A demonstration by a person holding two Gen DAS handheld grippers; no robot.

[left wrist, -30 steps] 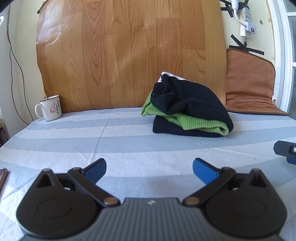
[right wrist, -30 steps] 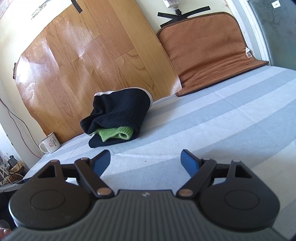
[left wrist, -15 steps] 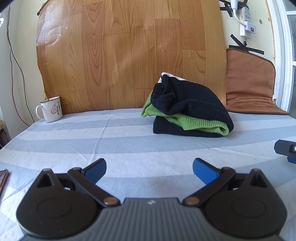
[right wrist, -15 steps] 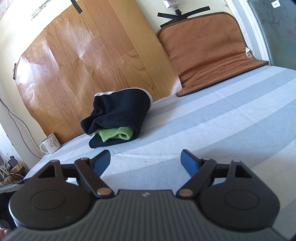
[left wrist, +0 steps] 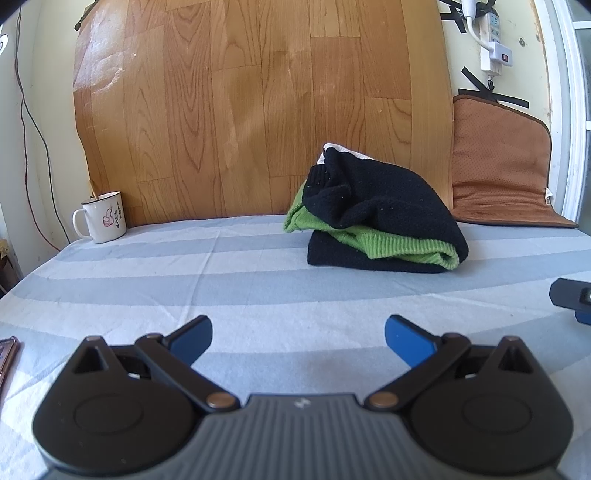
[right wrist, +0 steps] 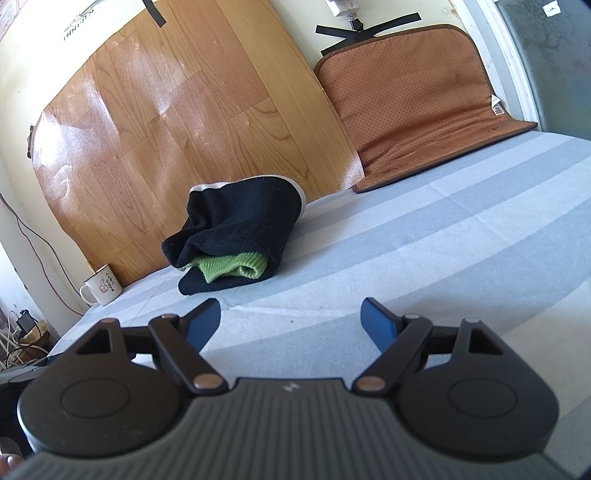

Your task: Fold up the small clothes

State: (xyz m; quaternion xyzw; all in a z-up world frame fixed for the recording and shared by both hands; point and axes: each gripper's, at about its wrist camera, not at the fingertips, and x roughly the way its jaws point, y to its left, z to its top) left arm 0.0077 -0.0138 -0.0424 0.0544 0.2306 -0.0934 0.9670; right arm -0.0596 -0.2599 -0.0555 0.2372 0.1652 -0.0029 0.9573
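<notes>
Left hand-held gripper (left wrist: 298,334) spread wide, blue pads (left wrist: 405,338) well apart, nothing between them, hovering low over the striped bed sheet (left wrist: 229,288). Right hand-held gripper (right wrist: 291,318) likewise wide open, empty, blue fingertips (right wrist: 377,320) clear of the fabric.

Task item: the folded clothes bundle (left wrist: 380,214), a black knit garment wrapped around a green ribbed one, with a bit of white cloth showing at its back top edge. In the left wrist view it sits at about 1 o'clock from the gripper, well apart from the pads, resting on the sheet close to the wood-grain panel (left wrist: 258,103) that stands against the wall. In the right wrist view the same bundle (right wrist: 240,229) lies at about 11 o'clock, also well apart from the fingertips, green layer visible at the open front edge.

White enamel mug (left wrist: 101,218) with a thumbs-up print stands upright at 10 o'clock in the left view, at the far left corner of the sheet by the panel; in the right view the mug (right wrist: 101,290) is at 10 o'clock too. Brown perforated cushion (left wrist: 506,173) leans against the wall at 2 o'clock in the left view, right of the bundle, not touching it. Power strip (left wrist: 493,33) and black tape on the wall above it. A dark part of the other gripper shows at the right edge at 3 o'clock in the left view.
</notes>
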